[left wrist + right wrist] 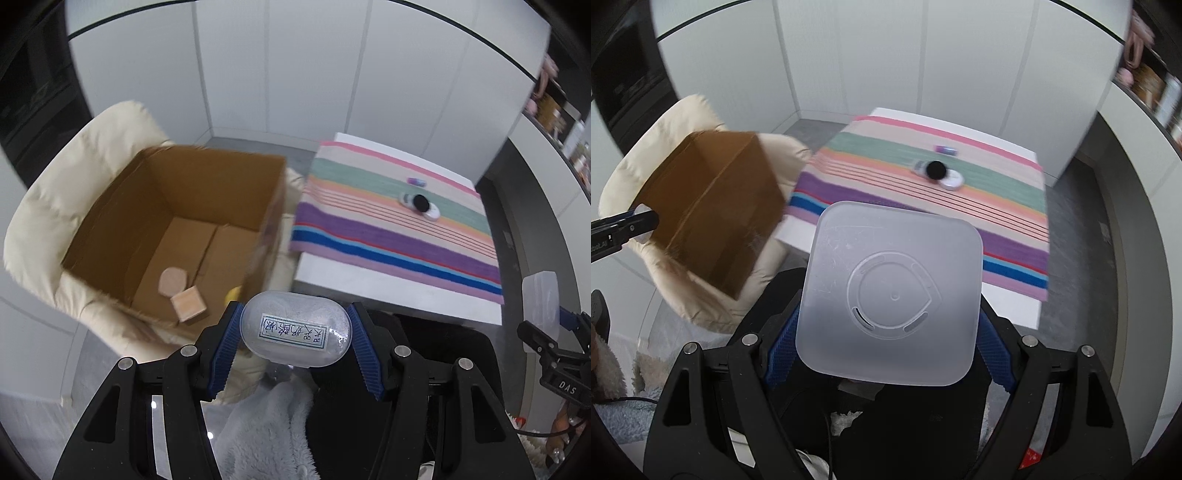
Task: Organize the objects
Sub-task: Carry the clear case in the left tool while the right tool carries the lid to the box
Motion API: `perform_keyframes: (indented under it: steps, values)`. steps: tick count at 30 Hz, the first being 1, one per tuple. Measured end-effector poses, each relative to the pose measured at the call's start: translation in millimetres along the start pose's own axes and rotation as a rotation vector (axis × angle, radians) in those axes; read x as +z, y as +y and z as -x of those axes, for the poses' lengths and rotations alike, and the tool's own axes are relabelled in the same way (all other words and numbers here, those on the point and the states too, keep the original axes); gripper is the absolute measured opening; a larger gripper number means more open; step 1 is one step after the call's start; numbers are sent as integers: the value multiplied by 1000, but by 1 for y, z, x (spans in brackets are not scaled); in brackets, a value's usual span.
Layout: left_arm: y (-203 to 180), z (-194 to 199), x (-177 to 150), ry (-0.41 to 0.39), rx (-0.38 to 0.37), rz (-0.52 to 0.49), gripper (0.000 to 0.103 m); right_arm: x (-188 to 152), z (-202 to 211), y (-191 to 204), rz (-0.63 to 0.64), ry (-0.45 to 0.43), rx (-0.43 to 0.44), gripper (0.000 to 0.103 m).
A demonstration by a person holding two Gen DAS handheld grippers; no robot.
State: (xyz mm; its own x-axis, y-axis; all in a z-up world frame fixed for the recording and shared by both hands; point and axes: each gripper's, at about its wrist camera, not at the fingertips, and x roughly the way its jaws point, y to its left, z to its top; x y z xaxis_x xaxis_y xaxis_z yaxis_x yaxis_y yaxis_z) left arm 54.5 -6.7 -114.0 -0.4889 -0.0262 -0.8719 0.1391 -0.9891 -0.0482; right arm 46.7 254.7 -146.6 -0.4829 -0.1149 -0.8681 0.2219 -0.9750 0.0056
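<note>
My left gripper (295,334) is shut on a clear oval plastic case (295,328) with a handwritten label, held just right of an open cardboard box (177,221). Inside the box lie a round wooden piece (173,280), a wooden cube (188,304) and something yellow (233,294). My right gripper (886,332) is shut on a frosted square plastic container (890,295), seen bottom-on; the same container (543,302) shows at the right edge of the left wrist view. The box (713,214) stands to its left.
The box rests on a cream padded chair (44,221). A white table (369,291) carries a striped cloth (388,221) with a black-capped white bottle (419,205), a white round jar (952,180) and a small purple item (416,181). Dark-clothed legs (369,417) and fluffy fabric (266,432) are below.
</note>
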Motion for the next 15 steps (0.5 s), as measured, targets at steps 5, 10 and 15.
perform_keyframes:
  steps: [5, 10, 15]
  values:
    - [36, 4, -13, 6, 38, 68, 59, 10, -7, 42, 89, 6, 61, 86]
    - [71, 11, -27, 9, 73, 135, 59, 19, -14, 82, 169, 11, 109, 86]
    - [102, 16, -39, 14, 100, 194, 59, 23, -21, 125, 250, 27, 156, 86]
